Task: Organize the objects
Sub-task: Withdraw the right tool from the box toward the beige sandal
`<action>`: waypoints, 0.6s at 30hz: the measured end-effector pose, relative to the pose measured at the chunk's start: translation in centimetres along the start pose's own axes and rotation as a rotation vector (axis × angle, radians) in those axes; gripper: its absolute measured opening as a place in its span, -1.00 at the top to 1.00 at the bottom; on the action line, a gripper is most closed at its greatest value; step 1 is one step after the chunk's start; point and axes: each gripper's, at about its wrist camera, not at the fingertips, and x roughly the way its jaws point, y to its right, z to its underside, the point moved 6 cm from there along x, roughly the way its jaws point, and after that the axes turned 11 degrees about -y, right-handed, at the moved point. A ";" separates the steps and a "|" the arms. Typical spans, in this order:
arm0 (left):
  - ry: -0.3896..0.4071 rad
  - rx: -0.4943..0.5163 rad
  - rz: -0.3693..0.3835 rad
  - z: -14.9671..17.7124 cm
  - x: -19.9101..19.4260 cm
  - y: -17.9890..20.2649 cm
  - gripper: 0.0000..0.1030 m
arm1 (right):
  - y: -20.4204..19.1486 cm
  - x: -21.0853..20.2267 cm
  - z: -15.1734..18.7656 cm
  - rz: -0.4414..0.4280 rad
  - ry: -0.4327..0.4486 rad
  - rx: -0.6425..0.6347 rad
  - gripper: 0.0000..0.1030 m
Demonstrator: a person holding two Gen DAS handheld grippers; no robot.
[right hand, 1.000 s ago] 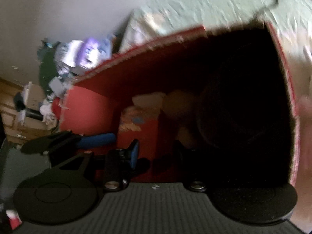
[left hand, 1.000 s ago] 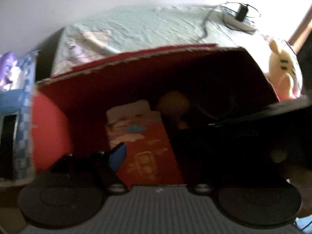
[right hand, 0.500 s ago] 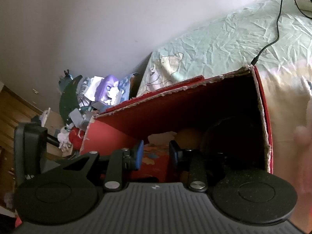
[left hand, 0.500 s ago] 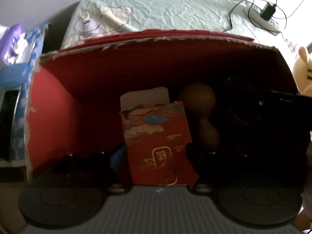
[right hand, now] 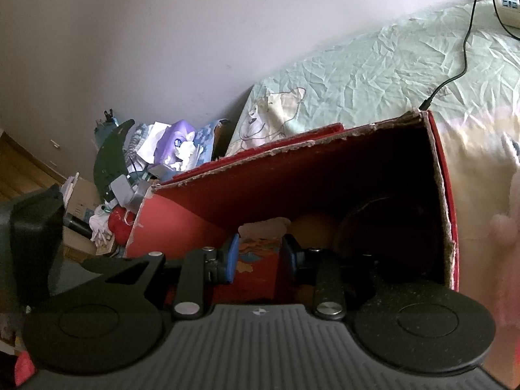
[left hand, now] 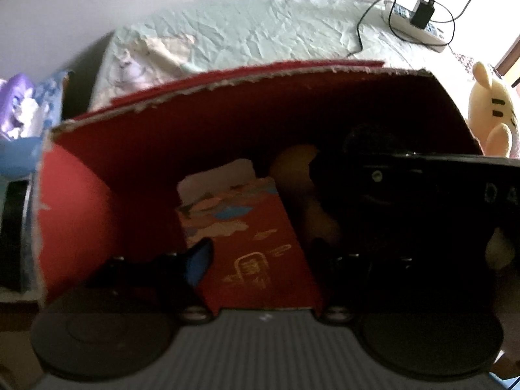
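Note:
A red cardboard box (left hand: 227, 123) stands open on the bed, also seen as the box (right hand: 292, 188) in the right wrist view. Inside stands a small red carton (left hand: 253, 227) with cloud pattern and gold print. Beside it are an orange round thing (left hand: 292, 162) and a dark round object (right hand: 383, 227). My left gripper (left hand: 260, 253) is low in the box, open, its fingers wide on either side of the carton. My right gripper (right hand: 260, 256) hovers over the box's front edge, open and holding nothing; the carton (right hand: 256, 253) shows beyond its pads. Its black body (left hand: 422, 178) crosses the box's right side.
The bed has a creased mint sheet (right hand: 373, 74). A power strip with charger and cable (left hand: 419, 16) lies at its far end. A yellow plush toy (left hand: 490, 113) sits right of the box. A cluttered pile of bags and papers (right hand: 156, 152) fills the left side by the wall.
The right gripper has risen from deep inside the box to above its front edge. The left gripper swayed around the carton, which stayed standing in the box.

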 end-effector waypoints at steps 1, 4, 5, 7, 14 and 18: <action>0.010 -0.002 -0.004 0.2 -0.4 -0.3 -0.27 | 0.0 0.0 0.0 0.001 -0.002 -0.003 0.35; 0.032 -0.014 -0.029 0.4 -1.2 -0.9 -0.27 | -0.2 0.3 0.0 0.015 -0.016 -0.015 0.34; 0.037 -0.018 -0.037 0.5 -1.4 -1.1 -0.27 | -0.2 0.3 0.0 0.019 -0.021 -0.018 0.33; 0.046 -0.023 -0.045 0.6 -1.7 -1.1 -0.27 | -0.1 0.4 0.0 0.027 -0.028 -0.023 0.33; 0.067 -0.021 -0.106 0.8 -2.1 -0.6 -0.27 | -0.1 0.6 0.1 0.049 -0.041 -0.031 0.33; 0.085 -0.032 -0.115 1.0 -2.9 -0.7 -0.27 | -0.1 0.7 0.1 0.067 -0.053 -0.032 0.34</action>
